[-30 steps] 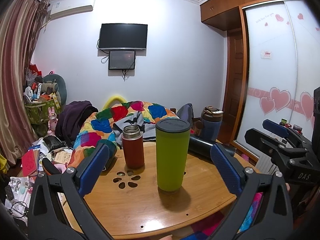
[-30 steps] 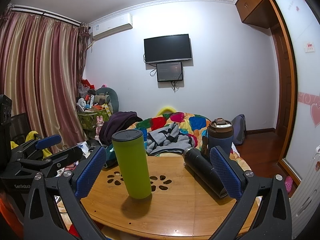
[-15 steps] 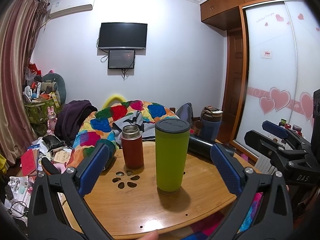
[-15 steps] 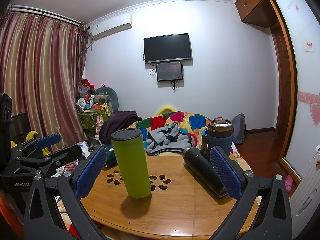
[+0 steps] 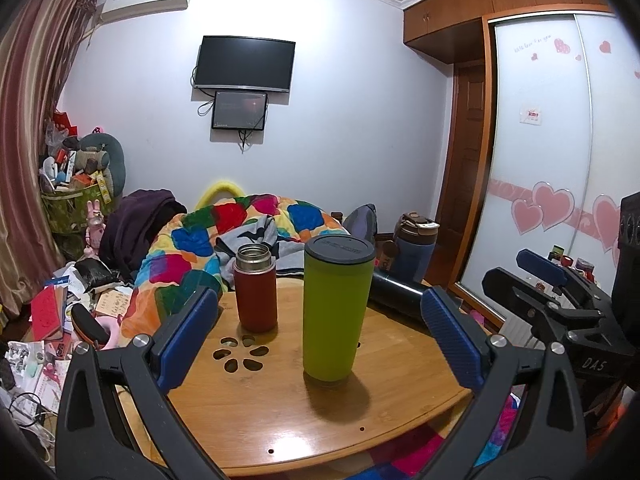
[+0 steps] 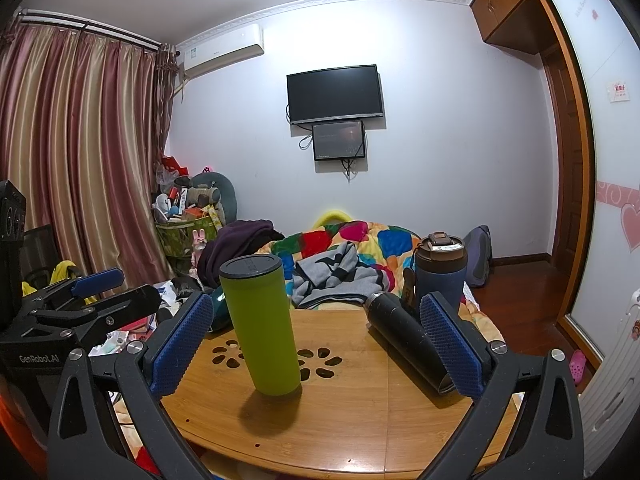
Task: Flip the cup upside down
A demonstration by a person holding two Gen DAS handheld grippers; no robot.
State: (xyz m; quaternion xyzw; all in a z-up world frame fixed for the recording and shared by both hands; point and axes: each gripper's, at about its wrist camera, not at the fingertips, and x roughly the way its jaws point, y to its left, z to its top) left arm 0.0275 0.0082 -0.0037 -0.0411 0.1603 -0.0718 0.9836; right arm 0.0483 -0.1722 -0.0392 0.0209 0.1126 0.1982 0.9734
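Left wrist: green cup (image 5: pixel 335 308) upright between left gripper's (image 5: pixel 318 330) spread fingers.

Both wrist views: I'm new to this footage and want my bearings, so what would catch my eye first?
The tall lime-green cup stands upright with a dark lid at the middle of the round wooden table, framed by the open left claw. A shorter red flask stands behind it to the left, and a black bottle lies on its side by the open right claw.
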